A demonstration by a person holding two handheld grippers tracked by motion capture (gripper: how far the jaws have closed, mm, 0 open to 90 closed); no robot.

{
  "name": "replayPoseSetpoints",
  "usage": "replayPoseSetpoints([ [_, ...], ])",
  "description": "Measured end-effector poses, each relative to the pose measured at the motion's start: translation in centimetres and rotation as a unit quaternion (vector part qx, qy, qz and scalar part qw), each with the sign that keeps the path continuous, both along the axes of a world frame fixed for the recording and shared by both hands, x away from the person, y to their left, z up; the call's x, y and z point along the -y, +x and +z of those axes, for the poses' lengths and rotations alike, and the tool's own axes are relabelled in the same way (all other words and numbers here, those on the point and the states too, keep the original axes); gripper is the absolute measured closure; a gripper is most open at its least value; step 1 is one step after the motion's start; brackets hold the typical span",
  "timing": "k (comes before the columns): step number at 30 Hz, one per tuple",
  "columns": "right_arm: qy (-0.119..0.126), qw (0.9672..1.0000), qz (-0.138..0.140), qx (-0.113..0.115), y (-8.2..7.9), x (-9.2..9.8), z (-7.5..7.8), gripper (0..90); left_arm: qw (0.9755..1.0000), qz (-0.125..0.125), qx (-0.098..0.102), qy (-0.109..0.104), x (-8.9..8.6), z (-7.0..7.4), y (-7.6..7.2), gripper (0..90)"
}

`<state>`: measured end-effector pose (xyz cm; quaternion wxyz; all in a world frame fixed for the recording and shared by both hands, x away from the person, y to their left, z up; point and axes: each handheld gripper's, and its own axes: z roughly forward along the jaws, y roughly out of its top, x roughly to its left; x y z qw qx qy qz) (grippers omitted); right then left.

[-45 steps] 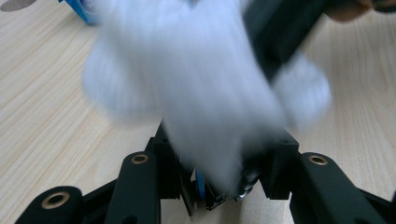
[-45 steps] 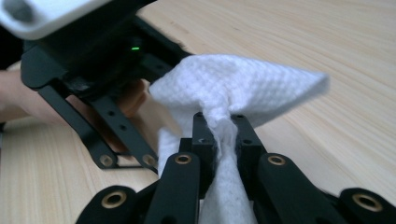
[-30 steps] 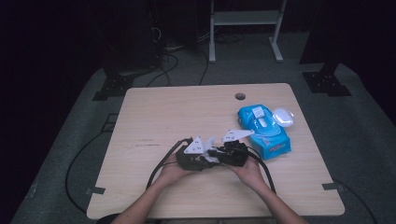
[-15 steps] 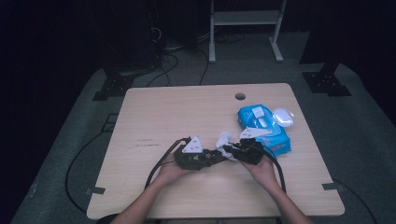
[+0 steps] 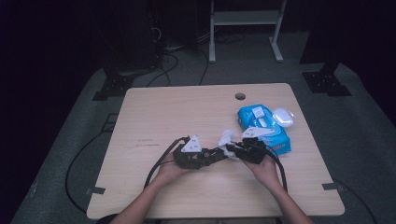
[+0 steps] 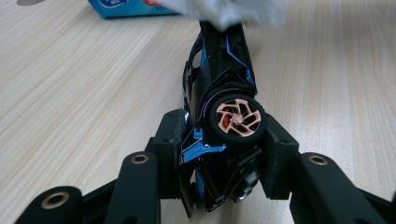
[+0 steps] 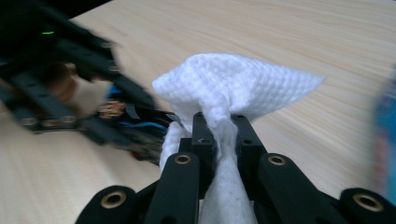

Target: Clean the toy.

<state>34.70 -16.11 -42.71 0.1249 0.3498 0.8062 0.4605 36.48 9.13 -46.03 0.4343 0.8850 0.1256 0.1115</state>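
One toy car, one wipe, one wipe pack.

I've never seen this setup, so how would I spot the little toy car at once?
Find the wooden table and look near its front edge, left of the blue wipes pack. The toy car sits clamped in the left gripper: black with blue stripes and copper wheels, touching the white wipe.

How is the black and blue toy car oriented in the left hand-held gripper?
Tipped on its side: the black and blue toy car shows a wheel face-on.
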Motion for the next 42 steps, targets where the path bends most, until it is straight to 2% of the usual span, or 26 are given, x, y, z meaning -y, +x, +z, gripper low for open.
replayPoseSetpoints([
  [1, 0.0, 1.0, 0.0, 0.0, 0.0, 0.0, 0.0, 81.6, 1.0, 0.0, 0.0, 0.0, 0.0, 0.0, 0.0, 57.6],
  [2, -0.013, 0.9999, 0.003, 0.008, -0.1, -0.3, 0.1, 81.7, 1.0, 0.0, 0.0, 0.001, -0.1, 0.0, 0.0, 57.6],
  [4, -0.015, 0.9998, -0.001, 0.009, 0.0, -0.1, 0.1, 81.6, 1.0, 0.0, 0.0, 0.001, -0.1, 0.0, 0.0, 57.6],
  [7, -0.02, 0.9991, -0.035, 0.01, 0.5, 1.7, 0.1, 81.5, 1.0, 0.001, 0.001, -0.001, -0.2, 0.0, 0.0, 57.6],
  [8, -0.012, 0.999, -0.042, 0.009, 0.8, 2.4, 0.0, 81.6, 1.0, 0.001, 0.001, 0.0, -0.2, 0.0, 0.0, 57.6],
  [10, -0.013, 0.9979, -0.064, 0.003, 1.2, 3.4, 0.0, 81.6, 1.0, 0.002, 0.001, -0.001, -0.2, 0.0, 0.0, 57.6],
  [11, -0.012, 0.9978, -0.065, 0.003, 1.2, 3.5, 0.0, 81.6, 1.0, 0.002, 0.001, 0.0, -0.1, 0.0, 0.1, 57.6],
  [12, 0.002, 0.9984, -0.056, -0.001, 1.0, 3.0, 0.0, 81.6, 1.0, 0.002, 0.001, 0.001, -0.1, 0.0, 0.1, 57.6],
  [13, 0.002, 0.999, -0.044, 0.003, 0.9, 2.4, 0.1, 81.6, 1.0, 0.002, 0.001, 0.001, -0.1, 0.0, 0.1, 57.6],
  [17, -0.013, 0.9995, -0.025, 0.012, 0.7, 1.1, 0.1, 81.5, 1.0, 0.003, 0.0, 0.002, -0.1, 0.0, 0.1, 57.7],
  [21, -0.014, 0.9992, -0.036, 0.009, 1.0, 2.1, -0.1, 81.6, 1.0, 0.001, 0.002, 0.003, -0.3, 0.1, 0.1, 57.6],
  [22, -0.006, 0.999, -0.043, 0.004, 1.1, 2.6, -0.1, 81.6, 1.0, 0.002, 0.003, 0.003, -0.3, 0.1, 0.1, 57.6],
  [23, -0.019, 0.9982, -0.056, 0.011, 1.1, 3.0, 0.0, 81.6, 1.0, 0.002, 0.001, 0.003, -0.3, 0.1, 0.1, 57.6],
  [24, -0.013, 0.9981, -0.06, 0.009, 1.1, 3.3, 0.1, 81.6, 1.0, 0.001, 0.001, 0.004, -0.3, 0.1, 0.2, 57.7],
  [29, -0.007, 0.9989, -0.044, 0.013, 0.8, 2.5, 0.3, 81.5, 1.0, 0.002, 0.0, 0.002, -0.3, 0.1, 0.2, 57.6],
  [32, -0.024, 0.9992, -0.027, 0.019, 0.4, 1.4, 0.0, 81.5, 1.0, 0.002, -0.003, 0.003, -0.5, 0.1, 0.3, 57.7],
  [35, -0.023, 0.9991, -0.031, 0.015, 0.7, 1.9, 0.0, 81.5, 1.0, 0.003, -0.005, 0.002, -0.6, 0.1, 0.3, 57.7],
  [36, -0.032, 0.9979, -0.055, 0.014, 1.0, 2.9, 0.0, 81.5, 1.0, 0.004, -0.001, 0.004, -0.7, 0.1, 0.3, 57.7],
  [37, -0.032, 0.9979, -0.055, 0.014, 1.0, 2.9, 0.0, 81.5, 1.0, 0.004, -0.001, 0.004, -0.7, 0.1, 0.3, 57.7],
  [38, -0.034, 0.997, -0.069, 0.012, 1.2, 3.8, -0.1, 81.5, 1.0, 0.004, -0.002, 0.005, -0.8, 0.1, 0.4, 57.7],
  [40, -0.027, 0.9971, -0.07, 0.008, 1.2, 4.1, -0.1, 81.5, 1.0, 0.004, -0.003, 0.004, -0.8, 0.1, 0.4, 57.7],
  [42, -0.032, 0.9969, -0.071, 0.013, 1.1, 4.0, 0.0, 81.5, 1.0, 0.005, -0.003, 0.003, -0.8, 0.1, 0.4, 57.7],
])
